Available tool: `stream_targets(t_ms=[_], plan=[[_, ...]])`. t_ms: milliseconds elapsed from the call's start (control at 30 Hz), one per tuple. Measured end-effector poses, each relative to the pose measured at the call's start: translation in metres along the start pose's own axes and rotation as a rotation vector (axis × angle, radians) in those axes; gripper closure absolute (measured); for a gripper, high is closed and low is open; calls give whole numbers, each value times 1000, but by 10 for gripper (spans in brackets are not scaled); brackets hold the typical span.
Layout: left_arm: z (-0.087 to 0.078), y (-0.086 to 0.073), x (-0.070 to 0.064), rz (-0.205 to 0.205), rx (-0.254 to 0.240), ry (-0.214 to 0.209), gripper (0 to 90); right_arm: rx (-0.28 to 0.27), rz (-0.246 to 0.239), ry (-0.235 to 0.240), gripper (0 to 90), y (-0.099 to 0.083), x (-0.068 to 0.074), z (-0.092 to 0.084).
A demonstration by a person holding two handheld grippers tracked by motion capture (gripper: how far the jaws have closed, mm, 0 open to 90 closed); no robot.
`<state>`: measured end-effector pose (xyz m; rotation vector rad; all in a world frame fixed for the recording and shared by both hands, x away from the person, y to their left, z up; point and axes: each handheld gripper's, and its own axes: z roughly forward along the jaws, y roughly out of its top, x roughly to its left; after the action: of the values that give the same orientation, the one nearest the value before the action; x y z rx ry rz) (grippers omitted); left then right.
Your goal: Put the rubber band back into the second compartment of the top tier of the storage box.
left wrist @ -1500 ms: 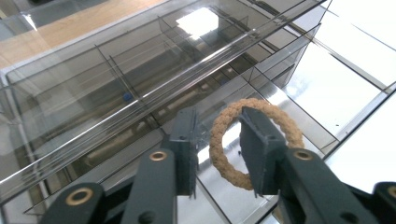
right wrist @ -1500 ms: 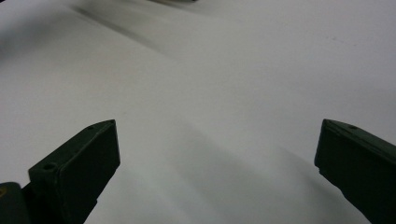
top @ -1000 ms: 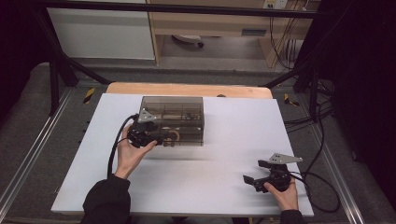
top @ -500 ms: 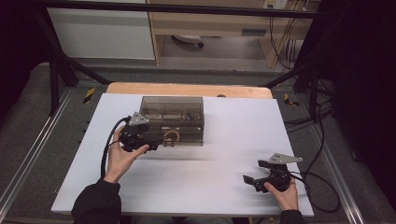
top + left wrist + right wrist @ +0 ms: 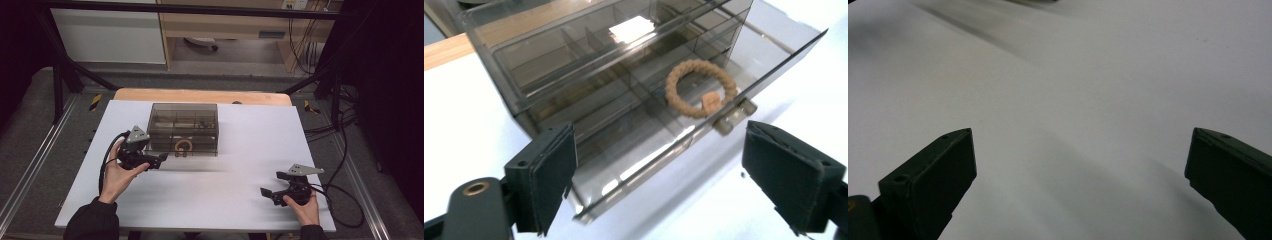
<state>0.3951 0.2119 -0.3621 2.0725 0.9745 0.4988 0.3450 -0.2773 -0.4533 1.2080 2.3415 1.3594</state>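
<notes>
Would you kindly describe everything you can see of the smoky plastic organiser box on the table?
The organiser box is a translucent, smoke-grey plastic case divided by thin walls into several compartments. Its lid looks shut, with two small latches on the front edge. It lies flat on the white table, towards the far side. A braided tan ring lies inside near the front. The left gripper sits just in front with open jaws, not touching it.

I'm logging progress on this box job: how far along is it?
Done, apparently: the woven ring lies in the pulled-out bottom drawer of the smoky plastic box. In hand: nothing; the left gripper sits beside the box, its jaws just opened and empty. The right gripper rests open on the white table. Left: probably closing that drawer.
</notes>
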Motion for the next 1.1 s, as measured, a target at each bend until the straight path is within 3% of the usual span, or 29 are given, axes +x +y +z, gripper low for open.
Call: stream_targets(t_ms=[333, 667, 1100], plan=[[-9, -19, 8, -16, 3, 25, 110, 1, 2, 0, 7, 0, 0, 0], [-13, -47, 16, -40, 2, 31, 110, 3, 2, -2, 7, 0, 0, 0], [-19, -81, 22, -38, 0, 44, 104, 5, 5, -4, 7, 0, 0, 0]])
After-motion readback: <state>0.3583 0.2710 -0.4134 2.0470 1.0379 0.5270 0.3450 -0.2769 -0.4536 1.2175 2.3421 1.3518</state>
